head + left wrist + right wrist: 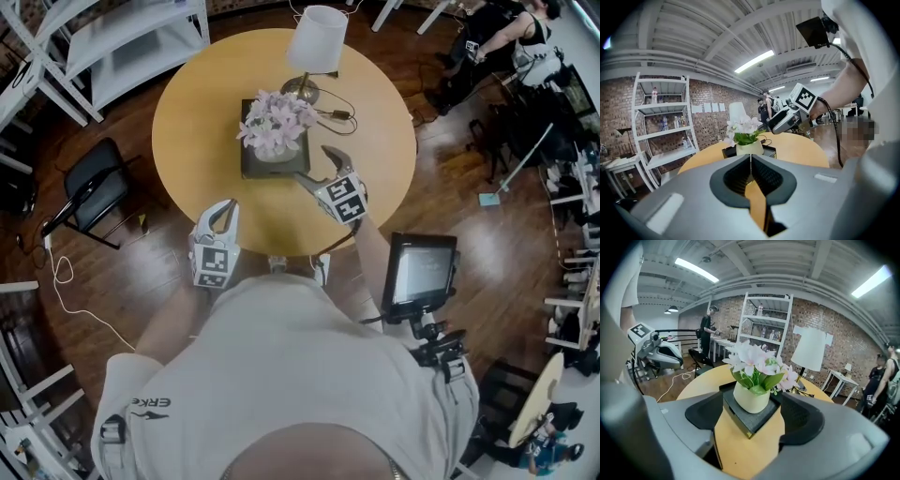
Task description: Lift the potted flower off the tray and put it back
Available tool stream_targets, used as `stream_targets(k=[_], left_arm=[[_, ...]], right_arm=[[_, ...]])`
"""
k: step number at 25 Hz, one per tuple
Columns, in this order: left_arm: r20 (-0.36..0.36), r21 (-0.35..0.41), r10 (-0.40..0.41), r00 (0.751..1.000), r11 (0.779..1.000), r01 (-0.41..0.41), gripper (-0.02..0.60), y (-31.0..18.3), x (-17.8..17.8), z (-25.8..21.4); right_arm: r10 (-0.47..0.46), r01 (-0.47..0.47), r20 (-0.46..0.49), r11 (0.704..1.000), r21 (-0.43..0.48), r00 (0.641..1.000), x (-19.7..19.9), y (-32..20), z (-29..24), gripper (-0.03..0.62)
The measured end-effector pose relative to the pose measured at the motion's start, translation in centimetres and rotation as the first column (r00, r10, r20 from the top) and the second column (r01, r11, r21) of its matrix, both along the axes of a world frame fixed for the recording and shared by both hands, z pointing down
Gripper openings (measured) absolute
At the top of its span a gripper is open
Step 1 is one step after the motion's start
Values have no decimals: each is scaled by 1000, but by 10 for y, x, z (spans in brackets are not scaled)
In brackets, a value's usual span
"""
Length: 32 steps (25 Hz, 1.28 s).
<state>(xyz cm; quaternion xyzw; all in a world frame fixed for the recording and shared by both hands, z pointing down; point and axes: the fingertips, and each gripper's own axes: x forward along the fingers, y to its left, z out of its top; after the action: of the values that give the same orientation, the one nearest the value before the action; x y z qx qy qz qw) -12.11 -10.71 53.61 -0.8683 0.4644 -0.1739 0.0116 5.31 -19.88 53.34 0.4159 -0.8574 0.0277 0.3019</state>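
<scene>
**A:** One round table point(206, 103), one dark tray point(251, 169), and our potted flower point(275, 127) sits on it, not yet lifted.

**B:** We're on the approach. Our right gripper point(310, 162) hangs just beside the pot, jaws apart, touching nothing. Next we must straddle the pot. Our left gripper point(221, 214) hangs back, jaws together, empty.

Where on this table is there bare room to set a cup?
The left side of the table, between tray and rim, is bare; so is the right side past the cord. Crowded: the far edge round the lamp, and near the right tongs.
</scene>
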Motion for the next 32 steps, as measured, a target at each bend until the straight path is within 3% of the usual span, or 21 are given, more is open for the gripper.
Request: stream_targets(k=[8,18,32], left_arm=[[-38,37,17,999,999,-16,9,36,-15,-19],[-69,41,3,998,999,0,9,60,-7,-30],[-109,74,-64,992,995,73,9,72,20,-59]], right_arm=[[52,-66,129,992,111,990,-30,61,-53,258],[80,-111,208,984,141,975,-25,133,-65,102],[39,-97,339,983,156,940,2,185,-89,14]])
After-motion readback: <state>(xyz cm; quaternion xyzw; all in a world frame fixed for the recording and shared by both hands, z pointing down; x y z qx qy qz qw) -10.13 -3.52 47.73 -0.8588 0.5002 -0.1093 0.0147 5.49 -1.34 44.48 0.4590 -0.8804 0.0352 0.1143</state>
